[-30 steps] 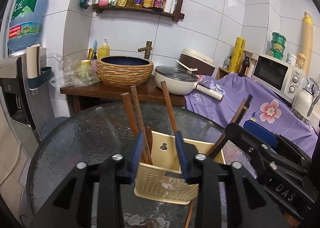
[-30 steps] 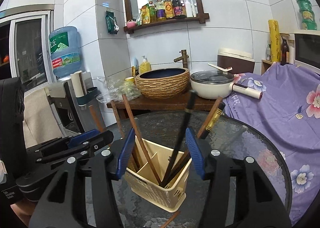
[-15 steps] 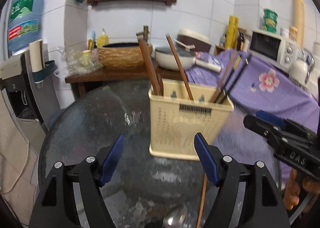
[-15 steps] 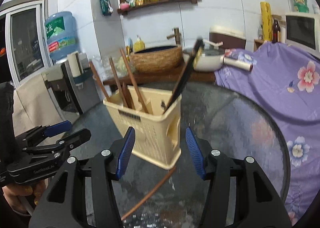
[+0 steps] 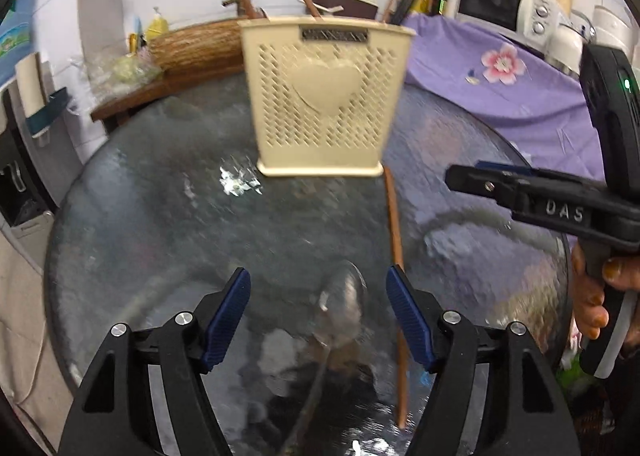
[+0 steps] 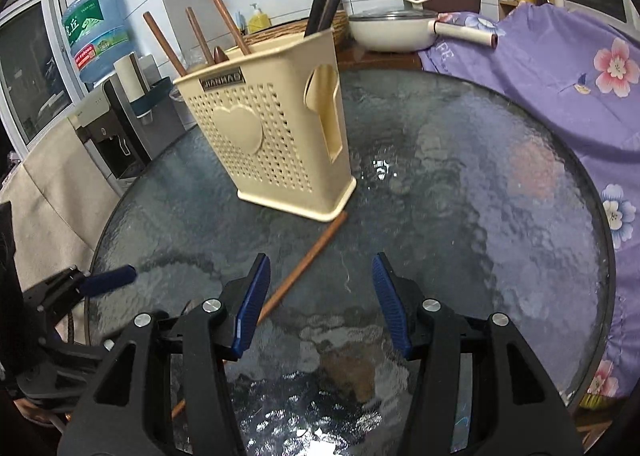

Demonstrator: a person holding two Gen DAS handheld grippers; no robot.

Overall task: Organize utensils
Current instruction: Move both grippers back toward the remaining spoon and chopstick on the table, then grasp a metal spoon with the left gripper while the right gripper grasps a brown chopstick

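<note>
A cream perforated utensil holder [image 5: 324,96] stands on the round glass table [image 5: 160,196], with several brown and black chopsticks in it; it also shows in the right wrist view [image 6: 272,136]. One brown chopstick [image 5: 395,256] lies on the glass in front of it, also seen in the right wrist view [image 6: 304,260]. A metal spoon [image 5: 344,304] lies between my left gripper's fingers. My left gripper [image 5: 318,316] is open and empty above the spoon. My right gripper [image 6: 320,300] is open and empty, beside the chopstick's near part.
Behind the table stand a wooden bench with a woven basin [image 5: 192,44] and a white pan [image 6: 392,32]. A purple flowered cloth [image 6: 560,76] covers the counter at right, with a microwave [image 5: 504,10]. A water dispenser [image 6: 100,68] stands at left.
Both grippers have pulled back from the holder and dropped low over the table. The left jaws have widened. The spoon and the loose chopstick have come into view.
</note>
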